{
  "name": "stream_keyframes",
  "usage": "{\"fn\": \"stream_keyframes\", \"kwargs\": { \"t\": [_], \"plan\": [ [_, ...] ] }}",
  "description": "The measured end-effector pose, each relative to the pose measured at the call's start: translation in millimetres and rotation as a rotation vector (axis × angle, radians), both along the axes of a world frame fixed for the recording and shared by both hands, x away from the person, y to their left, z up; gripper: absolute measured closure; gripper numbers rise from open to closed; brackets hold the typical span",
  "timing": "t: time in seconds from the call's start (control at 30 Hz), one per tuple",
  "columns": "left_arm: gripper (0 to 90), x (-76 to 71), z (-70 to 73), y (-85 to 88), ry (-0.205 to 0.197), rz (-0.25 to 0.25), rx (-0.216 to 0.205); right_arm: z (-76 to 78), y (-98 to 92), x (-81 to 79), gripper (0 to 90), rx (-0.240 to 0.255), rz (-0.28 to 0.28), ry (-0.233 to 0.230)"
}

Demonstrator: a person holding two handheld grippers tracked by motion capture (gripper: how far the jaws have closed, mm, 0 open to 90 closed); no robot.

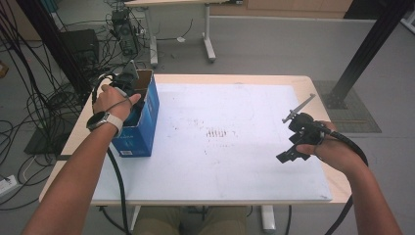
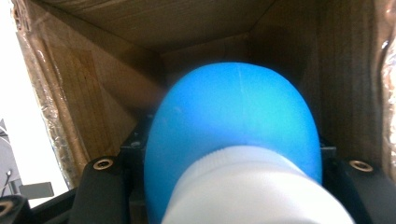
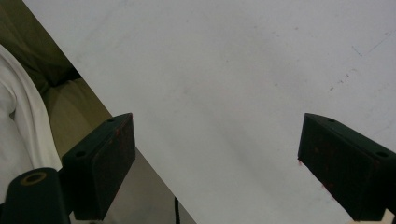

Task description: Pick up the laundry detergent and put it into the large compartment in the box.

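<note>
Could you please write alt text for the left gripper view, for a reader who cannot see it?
A blue bottle with a white cap sits clamped in the left gripper, close to the camera. Around it rise the brown inner walls of a cardboard box.

We lose the left gripper's tips inside the blue box. Up close, the blue bottle blurs, its white cap cut by the bottom edge.

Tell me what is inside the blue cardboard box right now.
Inside the blue cardboard box, the left gripper is shut on a blue bottle with a white cap. The bottle hides the box's floor, so anything below stays unseen.
</note>
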State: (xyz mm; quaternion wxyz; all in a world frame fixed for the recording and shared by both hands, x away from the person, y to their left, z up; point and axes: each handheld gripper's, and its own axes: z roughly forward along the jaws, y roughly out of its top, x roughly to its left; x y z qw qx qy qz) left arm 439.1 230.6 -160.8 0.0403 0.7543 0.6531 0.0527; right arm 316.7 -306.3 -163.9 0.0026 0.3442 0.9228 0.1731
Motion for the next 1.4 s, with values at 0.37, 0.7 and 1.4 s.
{"fn": "stream_keyframes", "kwargs": {
  "t": [0.37,0.7,1.4],
  "plan": [
    [38.7,-0.4,-0.2,-0.5,-0.001,0.001,0.0,0.0,-0.6,-0.8,11.3,0.005,-0.001,-0.003],
    [38.7,-0.4,-0.1,-0.3,0.0,0.001,0.0,0.0,-2.2,-2.2,11.3,0.007,-0.004,-0.006],
    [38.6,0.6,-0.1,1.1,-0.001,-0.009,-0.003,-2.0,-4.8,-4.0,11.3,0.006,-0.01,-0.001]
  ]
}}
